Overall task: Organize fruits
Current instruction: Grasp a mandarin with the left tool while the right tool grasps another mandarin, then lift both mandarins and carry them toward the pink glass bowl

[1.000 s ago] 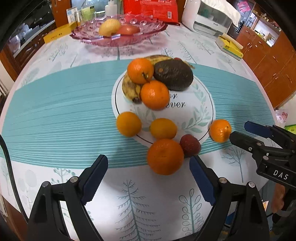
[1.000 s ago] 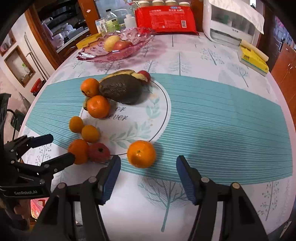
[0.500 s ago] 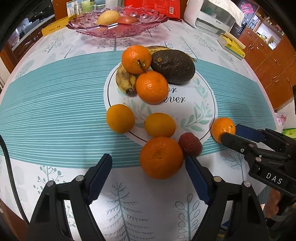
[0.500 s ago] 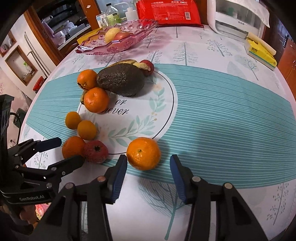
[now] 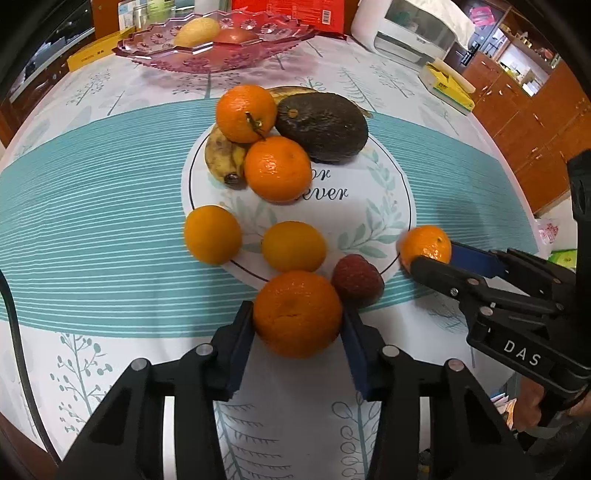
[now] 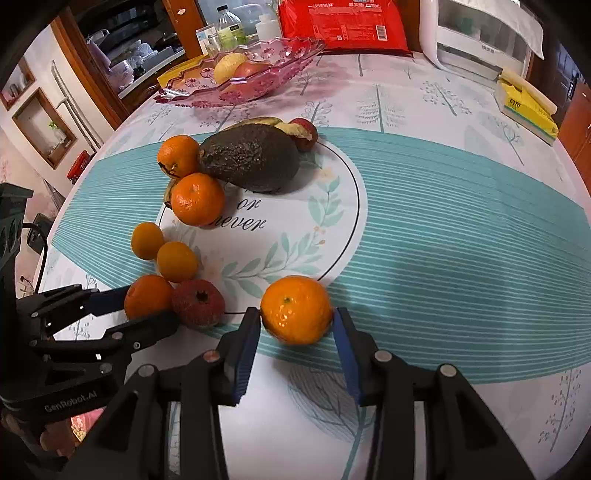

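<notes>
The left gripper (image 5: 297, 325) is closed onto a large orange (image 5: 297, 314) at the near edge of the table, both blue pads pressed against its sides. Touching that orange on its right sits a red lychee (image 5: 356, 280), and just beyond lie two small yellow-orange citrus, one (image 5: 293, 246) inside the printed ring of the tablecloth (image 5: 92, 221), the other (image 5: 212, 234) on the ring's line. The right gripper (image 6: 296, 326) clamps a mandarin (image 6: 296, 309) resting where the printed circle meets the teal stripes; both pads touch it. Farther back, a cluster holds two stemmed mandarins (image 5: 277, 168), a spotted banana (image 5: 223, 160) under them, and a dark avocado (image 5: 322, 126) beside them; a second lychee (image 6: 304, 134) lies behind the avocado. Well apart at the far end stands a pink glass fruit dish (image 5: 177, 59) carrying a yellow fruit (image 5: 195, 31) and a red one
</notes>
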The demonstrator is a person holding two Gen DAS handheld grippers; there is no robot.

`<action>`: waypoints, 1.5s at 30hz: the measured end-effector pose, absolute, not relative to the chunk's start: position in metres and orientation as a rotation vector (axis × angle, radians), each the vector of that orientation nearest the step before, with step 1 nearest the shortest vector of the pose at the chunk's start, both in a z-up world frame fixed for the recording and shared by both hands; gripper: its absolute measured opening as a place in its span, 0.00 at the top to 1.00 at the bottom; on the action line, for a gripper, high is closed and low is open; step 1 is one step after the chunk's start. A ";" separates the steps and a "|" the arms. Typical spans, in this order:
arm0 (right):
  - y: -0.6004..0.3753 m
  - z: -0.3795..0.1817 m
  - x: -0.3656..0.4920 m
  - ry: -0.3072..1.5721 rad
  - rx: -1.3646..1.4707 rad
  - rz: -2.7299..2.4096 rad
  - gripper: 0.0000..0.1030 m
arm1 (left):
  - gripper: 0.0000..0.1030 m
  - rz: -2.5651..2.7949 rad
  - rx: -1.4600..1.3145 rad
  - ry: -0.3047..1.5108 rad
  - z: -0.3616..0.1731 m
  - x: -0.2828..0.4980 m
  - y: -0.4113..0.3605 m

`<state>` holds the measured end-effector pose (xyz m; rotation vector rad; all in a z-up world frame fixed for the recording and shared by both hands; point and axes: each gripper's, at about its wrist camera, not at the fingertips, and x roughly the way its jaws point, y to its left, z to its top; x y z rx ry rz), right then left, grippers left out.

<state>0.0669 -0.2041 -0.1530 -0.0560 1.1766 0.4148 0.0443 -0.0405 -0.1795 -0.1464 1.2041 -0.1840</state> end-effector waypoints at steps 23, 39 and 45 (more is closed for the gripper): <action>-0.201 -0.124 0.060 1.146 0.080 0.497 0.62 | 0.58 -0.138 -0.200 1.162 -0.144 0.027 -0.008; -0.174 0.009 0.094 0.901 0.117 0.622 0.62 | 0.58 -0.035 -0.206 0.953 0.003 0.065 0.053; -0.156 0.068 0.124 0.806 0.085 0.662 0.62 | 0.58 0.001 -0.142 0.880 0.059 0.097 0.071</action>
